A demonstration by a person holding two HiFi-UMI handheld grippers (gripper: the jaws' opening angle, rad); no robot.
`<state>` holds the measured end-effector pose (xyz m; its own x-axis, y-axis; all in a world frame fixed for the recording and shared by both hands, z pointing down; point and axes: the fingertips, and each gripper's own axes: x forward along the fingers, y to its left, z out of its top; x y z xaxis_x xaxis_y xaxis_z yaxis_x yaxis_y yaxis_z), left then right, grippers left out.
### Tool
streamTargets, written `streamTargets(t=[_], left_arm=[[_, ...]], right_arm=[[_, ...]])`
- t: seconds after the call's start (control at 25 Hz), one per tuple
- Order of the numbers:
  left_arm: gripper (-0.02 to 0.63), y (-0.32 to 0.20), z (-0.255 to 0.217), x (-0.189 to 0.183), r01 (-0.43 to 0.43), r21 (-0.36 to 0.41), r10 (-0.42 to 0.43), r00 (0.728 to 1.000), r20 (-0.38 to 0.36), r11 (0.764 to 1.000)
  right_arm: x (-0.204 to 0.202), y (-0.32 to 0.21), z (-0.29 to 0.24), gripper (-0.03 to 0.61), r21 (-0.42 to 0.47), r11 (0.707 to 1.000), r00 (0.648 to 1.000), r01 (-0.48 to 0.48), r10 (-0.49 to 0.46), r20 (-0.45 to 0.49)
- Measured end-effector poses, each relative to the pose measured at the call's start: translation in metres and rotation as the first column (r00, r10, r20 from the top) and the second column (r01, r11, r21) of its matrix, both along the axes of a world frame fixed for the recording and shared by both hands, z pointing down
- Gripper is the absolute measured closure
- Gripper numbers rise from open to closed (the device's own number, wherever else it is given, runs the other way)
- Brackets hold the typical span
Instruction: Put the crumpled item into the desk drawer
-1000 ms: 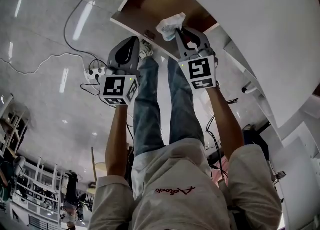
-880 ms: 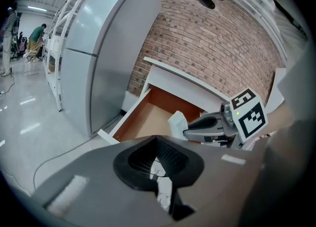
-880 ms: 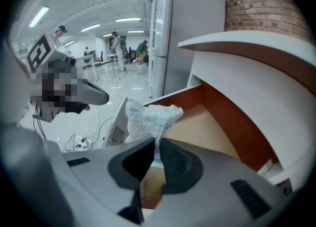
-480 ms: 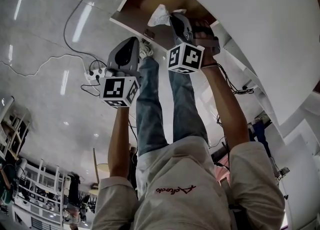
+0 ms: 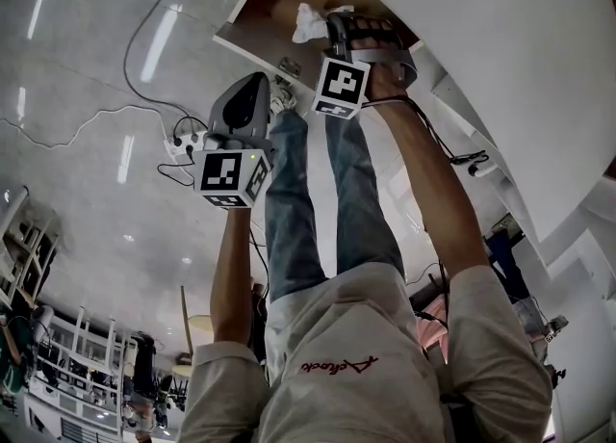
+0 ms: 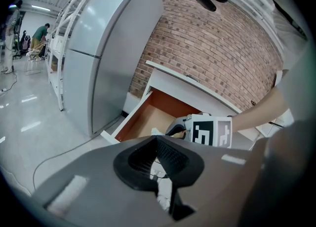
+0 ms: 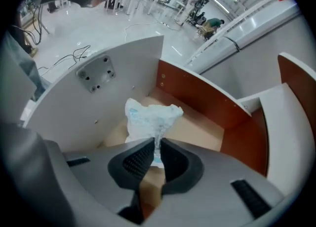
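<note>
The right tool (image 7: 157,148) gripped the crumpled white item (image 7: 149,116) inside the open desk drawer (image 7: 199,98), above its floor. The left tool (image 6: 156,141), closed and empty, hovered nearer, outside the drawer.

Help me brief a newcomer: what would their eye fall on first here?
The white crumpled item, pinched in the jaws of the right gripper, hangs over the open desk drawer with its red-brown walls. The left gripper waits lower down, beside the person's jeans.
</note>
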<state>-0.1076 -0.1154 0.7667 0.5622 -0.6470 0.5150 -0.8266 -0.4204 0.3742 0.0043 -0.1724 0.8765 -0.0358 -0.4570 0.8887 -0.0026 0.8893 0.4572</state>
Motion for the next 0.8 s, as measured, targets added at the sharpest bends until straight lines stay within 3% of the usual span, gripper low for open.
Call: streamTargets(t=[0.52, 0.68, 0.8], left_arm=[[0.604, 0.004, 0.002, 0.001, 0.014, -0.011, -0.014, 1.000, -0.018, 1.000], [0.604, 0.004, 0.003, -0.001, 0.017, -0.012, -0.018, 1.000, -0.020, 1.000], [0.604, 0.004, 0.004, -0.002, 0.018, -0.013, -0.018, 1.000, -0.022, 1.000]], right_arm=[[0.010, 0.001, 0.033, 0.535, -0.070, 0.997, 0.997, -0.039, 0.034, -0.070], [0.005, 0.004, 0.035, 0.437, -0.111, 0.991, 0.997, -0.080, 0.078, -0.020], [0.005, 0.002, 0.033, 0.422, -0.105, 0.990, 0.995, -0.096, 0.097, -0.003]])
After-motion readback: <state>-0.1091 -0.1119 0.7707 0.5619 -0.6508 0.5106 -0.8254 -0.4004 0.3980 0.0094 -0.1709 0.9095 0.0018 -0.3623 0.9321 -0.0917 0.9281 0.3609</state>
